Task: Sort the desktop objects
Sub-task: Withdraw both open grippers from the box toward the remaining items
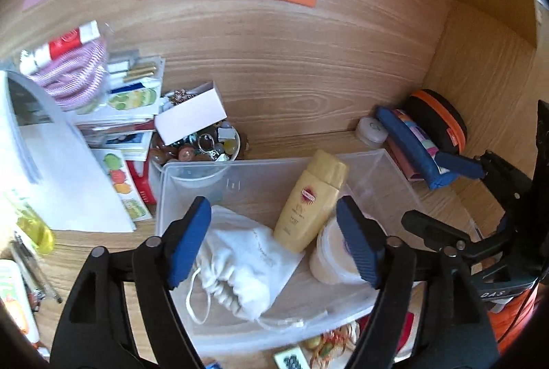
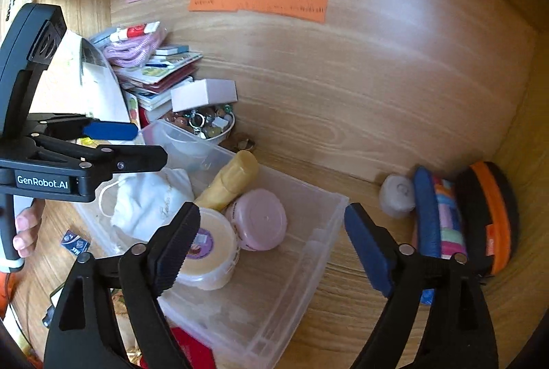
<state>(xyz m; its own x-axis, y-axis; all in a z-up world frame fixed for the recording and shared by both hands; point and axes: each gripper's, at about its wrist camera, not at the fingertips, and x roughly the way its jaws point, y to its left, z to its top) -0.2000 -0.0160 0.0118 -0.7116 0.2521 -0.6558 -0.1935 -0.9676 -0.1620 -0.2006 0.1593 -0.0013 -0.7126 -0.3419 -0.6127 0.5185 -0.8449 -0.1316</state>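
Both sets of jaws apart and empty over clear bin (image 2: pixel 329 214), lower centre; risk: knocking leaning yellow bottle (image 1: pixel 310 200) flat on re-entry.

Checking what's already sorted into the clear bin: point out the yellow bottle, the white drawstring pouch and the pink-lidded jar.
yellow bottle (image 1: pixel 310 202): left wrist view, on its front label.
white drawstring pouch (image 1: pixel 243 261): left wrist view, mid-cloth.
pink-lidded jar (image 2: pixel 262 218): right wrist view, lid centre.

Wooden desk (image 2: pixel 343 317), clear bin (image 2: pixel 308 252), pouches (image 2: pixel 446 214)
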